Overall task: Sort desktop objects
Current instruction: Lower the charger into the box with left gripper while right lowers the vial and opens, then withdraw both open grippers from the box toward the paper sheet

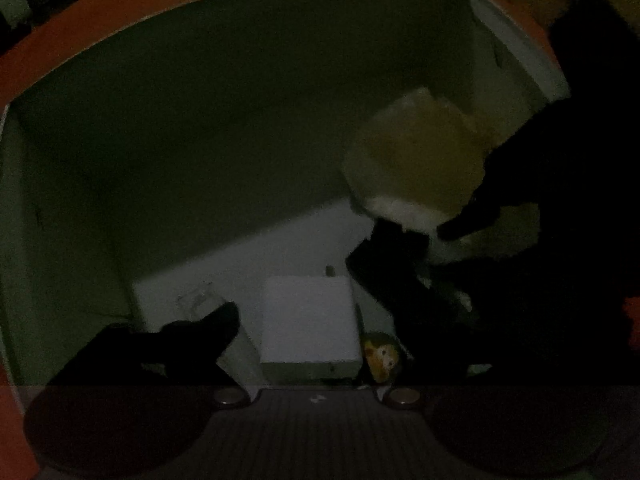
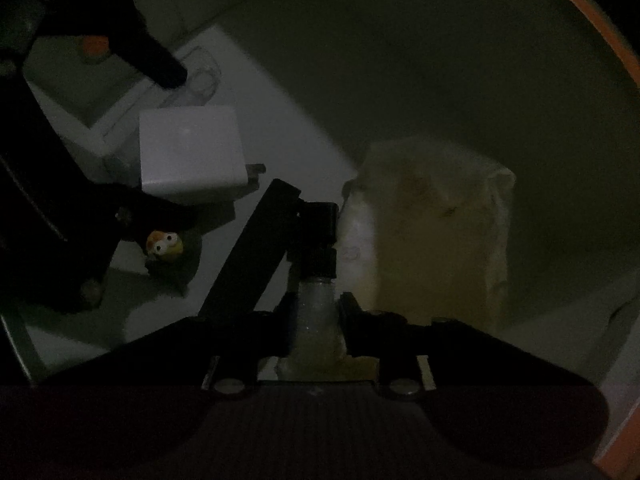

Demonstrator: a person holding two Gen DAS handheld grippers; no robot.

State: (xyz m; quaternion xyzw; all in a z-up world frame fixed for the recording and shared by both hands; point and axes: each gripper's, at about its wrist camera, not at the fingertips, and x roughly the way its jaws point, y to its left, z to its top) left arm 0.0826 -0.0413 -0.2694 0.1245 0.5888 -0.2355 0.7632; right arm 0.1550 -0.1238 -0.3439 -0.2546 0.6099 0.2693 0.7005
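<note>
Okay, so both hands are down inside the orange-rimmed box [image 1: 80, 40], which I take to be the sorting spot. The left gripper [image 1: 308, 312] is spread wide around the white charger [image 1: 308, 332] on the box floor, not touching it. The right gripper [image 2: 317, 320] has a small bottle [image 2: 316, 296] upright between its fingers. It's too dark to tell if they're pinching it.

Both wrist cameras look steeply down into a dim orange-rimmed box [image 1: 80, 36], close above its floor. Each view shows the white square charger block [image 1: 310, 314] and the small yellow googly-eyed toy [image 2: 164, 244].
</note>
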